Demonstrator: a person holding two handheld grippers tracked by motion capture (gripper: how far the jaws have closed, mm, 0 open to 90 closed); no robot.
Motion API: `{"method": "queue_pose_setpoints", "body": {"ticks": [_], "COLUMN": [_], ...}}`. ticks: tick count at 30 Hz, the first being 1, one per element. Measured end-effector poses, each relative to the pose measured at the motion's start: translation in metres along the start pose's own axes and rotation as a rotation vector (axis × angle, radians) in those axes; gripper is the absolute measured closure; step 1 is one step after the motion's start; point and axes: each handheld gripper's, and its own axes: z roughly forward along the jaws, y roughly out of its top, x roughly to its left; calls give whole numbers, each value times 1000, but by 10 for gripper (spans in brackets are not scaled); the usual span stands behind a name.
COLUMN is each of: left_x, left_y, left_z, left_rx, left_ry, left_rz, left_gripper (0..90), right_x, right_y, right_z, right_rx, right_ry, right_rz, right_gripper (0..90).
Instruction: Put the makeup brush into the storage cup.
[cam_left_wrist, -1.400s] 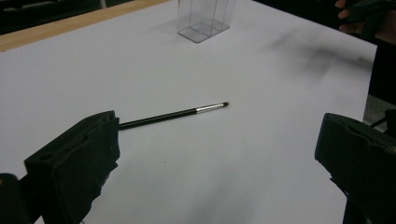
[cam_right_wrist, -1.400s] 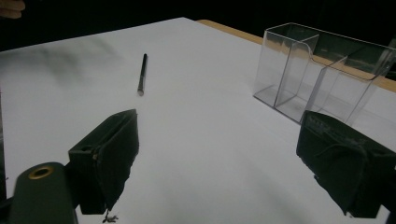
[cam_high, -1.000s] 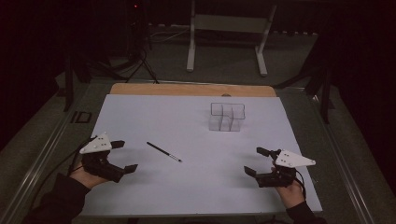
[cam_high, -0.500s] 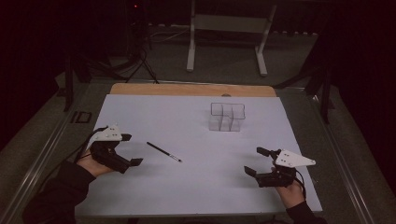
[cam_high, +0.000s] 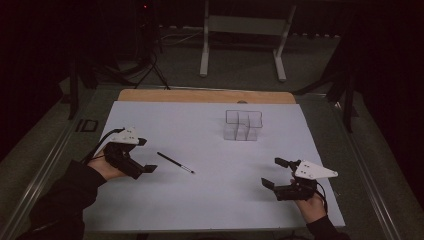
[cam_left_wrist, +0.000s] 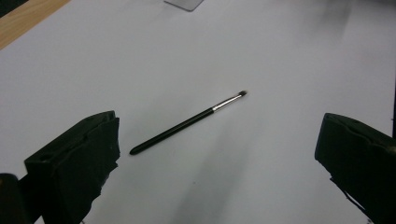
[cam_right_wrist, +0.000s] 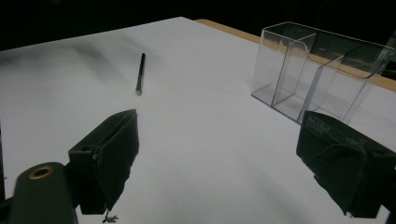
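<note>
A thin black make-up brush (cam_high: 175, 163) with a silver ferrule lies flat on the white table sheet (cam_high: 200, 200). My left gripper (cam_high: 146, 155) hovers just left of its handle end, open and empty. In the left gripper view the brush (cam_left_wrist: 187, 123) lies slanted ahead of the wide-apart jaws, bristle end farthest away. My right gripper (cam_high: 271, 172) rests at the front right, open, holding nothing. The right gripper view shows the brush (cam_right_wrist: 140, 72) far off to the left and a clear plastic organizer (cam_right_wrist: 317, 70) close on the right.
The clear organizer (cam_high: 243, 125) with several compartments stands at the back centre-right of the sheet. A wooden strip (cam_high: 205, 96) runs along the table's far edge. Beyond it, a metal stand (cam_high: 240, 30) and dark floor.
My left gripper has moved forward and to the right, closer to the brush's handle end. The right gripper, the brush and the organizer have stayed put.
</note>
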Motion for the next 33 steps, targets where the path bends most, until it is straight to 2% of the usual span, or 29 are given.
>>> {"method": "queue_pose_setpoints", "body": {"ticks": [6, 7, 9, 10, 11, 15, 18, 19, 24, 27, 28, 30, 31, 33], "left_x": [3, 4, 7, 8, 10, 13, 14, 16, 20, 22, 23, 23, 25, 26], "left_y": [5, 5, 5, 6, 6, 6, 6, 7, 9, 10, 11, 11, 12, 13], "left_z": [6, 7, 9, 9, 10, 15, 17, 22, 34, 39, 41, 41, 45, 49], "left_rx": [47, 48, 48, 48, 50, 71, 74, 110, 159, 166, 167, 167, 174, 191], "left_ry": [-16, -2, -8, 13, 16, 34, 25, 22, -1, -12, -29, -29, -44, -47], "left_rz": [30, 36, 37, 40, 40, 79, 84, 129, 153, 172, 175, 175, 195, 207], "left_gripper": [10, 10, 10, 10, 10, 10, 10, 10, 10, 20, 28, 42, 58, 60], "right_x": [0, 0, 0, 0, 0, 0, 0, 0, 0, 0, 0, 0, 0, 0], "right_y": [0, 0, 0, 0, 0, 0, 0, -1, 0, -1, -1, -1, -1, -1], "right_z": [0, 0, 0, 0, 0, 0, 1, 1, 1, 1, 1, 1, 1, 1], "right_rx": [0, 0, 1, 1, 1, 2, 2, 3, 2, 2, 3, 3, 3, 3], "right_ry": [2, 1, 1, 1, 1, 2, 2, 2, 2, 2, 2, 3, 4, 5], "right_rz": [4, 4, 3, 3, 3, 6, 7, 8, 6, 8, 8, 7, 7, 6], "right_gripper": [131, 131, 131, 131, 130, 131, 131, 131, 131, 131, 131, 131, 131, 131]}}
